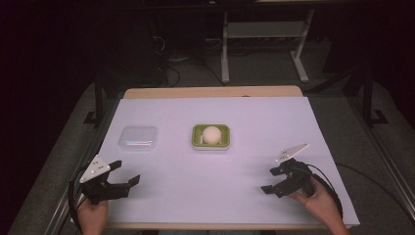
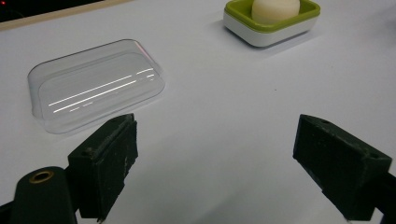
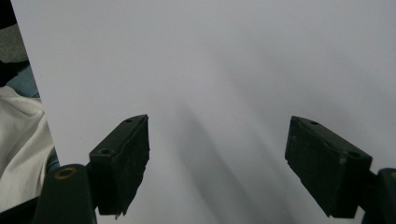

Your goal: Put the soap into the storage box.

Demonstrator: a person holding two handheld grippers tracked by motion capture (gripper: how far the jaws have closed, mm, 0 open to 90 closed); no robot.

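Observation:
A green and white soap dish (image 1: 223,141) (image 2: 299,28) sits mid-table with a pale round soap bar (image 1: 212,134) (image 2: 274,9) in it. To its left lies a clear plastic lid (image 1: 138,137) (image 2: 95,84), flat on the white sheet. My left gripper (image 1: 125,172) (image 2: 219,165) rests open near the front left corner, pointing toward the lid, nothing between its jaws. At the front right my right gripper (image 1: 270,180) (image 3: 217,163) is open too, aimed left over bare white sheet, well short of the dish.
A white sheet (image 1: 210,196) covers the wooden table (image 1: 210,92). The table's front edge (image 3: 35,88) and a white garment (image 3: 18,149) appear at the left of the right gripper view. Metal desk legs (image 1: 225,49) and cables stand on the floor beyond the far edge.

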